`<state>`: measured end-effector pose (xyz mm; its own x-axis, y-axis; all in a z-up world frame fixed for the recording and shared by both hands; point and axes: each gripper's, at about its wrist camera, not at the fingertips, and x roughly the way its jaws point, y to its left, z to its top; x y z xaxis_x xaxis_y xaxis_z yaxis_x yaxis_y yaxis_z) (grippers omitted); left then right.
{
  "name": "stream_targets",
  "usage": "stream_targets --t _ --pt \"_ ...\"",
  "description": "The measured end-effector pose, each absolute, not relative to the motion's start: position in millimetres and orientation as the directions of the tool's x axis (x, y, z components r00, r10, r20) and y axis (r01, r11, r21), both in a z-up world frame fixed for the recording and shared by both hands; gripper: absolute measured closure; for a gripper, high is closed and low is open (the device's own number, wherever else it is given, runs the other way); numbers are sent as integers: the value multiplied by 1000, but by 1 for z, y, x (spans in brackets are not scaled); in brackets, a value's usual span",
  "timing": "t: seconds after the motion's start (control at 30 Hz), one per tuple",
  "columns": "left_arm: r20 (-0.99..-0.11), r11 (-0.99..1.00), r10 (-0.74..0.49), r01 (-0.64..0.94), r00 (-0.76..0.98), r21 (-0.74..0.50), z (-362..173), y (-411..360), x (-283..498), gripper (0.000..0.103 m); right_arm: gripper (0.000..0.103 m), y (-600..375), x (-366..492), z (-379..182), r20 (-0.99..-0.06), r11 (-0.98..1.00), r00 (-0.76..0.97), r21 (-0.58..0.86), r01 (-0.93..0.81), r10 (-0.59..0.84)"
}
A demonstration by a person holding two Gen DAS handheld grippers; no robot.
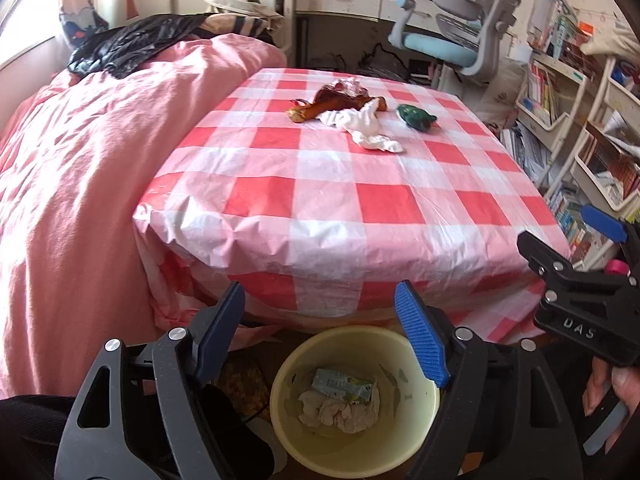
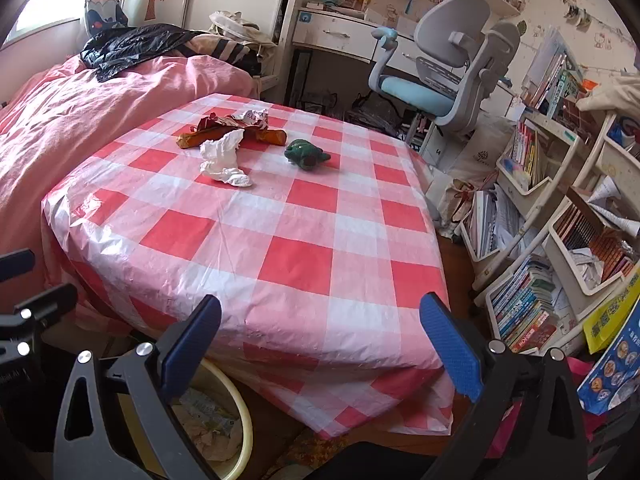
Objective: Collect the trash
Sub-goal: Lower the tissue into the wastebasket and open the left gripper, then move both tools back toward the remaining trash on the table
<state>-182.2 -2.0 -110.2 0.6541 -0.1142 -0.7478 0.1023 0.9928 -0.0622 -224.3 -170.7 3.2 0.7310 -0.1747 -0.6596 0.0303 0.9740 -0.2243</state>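
**Bin part-filled, four scraps left on the bench**

While the left hand-held gripper point(image 1: 320, 332) hangs over the yellow bin point(image 1: 288, 432) with its jaws spread and nothing between them, a drop looks just finished: one crumpled tissue point(image 1: 340, 412) and one small packet point(image 1: 344, 385) lie inside. The bin sits on the floor at the bench's point(image 2: 280, 264) near edge, presumably for short carries. The right hand-held gripper point(image 2: 320, 340) is also open and empty. Four pieces remain at the far end: one white tissue point(image 2: 224, 160), one brown wrapper point(image 2: 192, 140), one crumpled paper point(image 2: 252, 116), one green wrapper point(image 2: 306, 154).
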Motion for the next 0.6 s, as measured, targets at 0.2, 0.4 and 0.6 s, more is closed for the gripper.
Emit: stream_targets --t 0.2,0.4,0.6 --pt "-743 995 -98 43 662 -92 -110 9 -178 24 8 -163 -225 5 -647 962 734 -272 30 -206" --pt "-734 994 -93 24 673 -104 -109 11 -178 23 8 -161 -227 13 -645 960 732 -275 46 -220" --pt "-726 995 -83 14 682 -100 -109 10 -176 21 8 -159 -225 27 -654 966 720 -242 91 -232"
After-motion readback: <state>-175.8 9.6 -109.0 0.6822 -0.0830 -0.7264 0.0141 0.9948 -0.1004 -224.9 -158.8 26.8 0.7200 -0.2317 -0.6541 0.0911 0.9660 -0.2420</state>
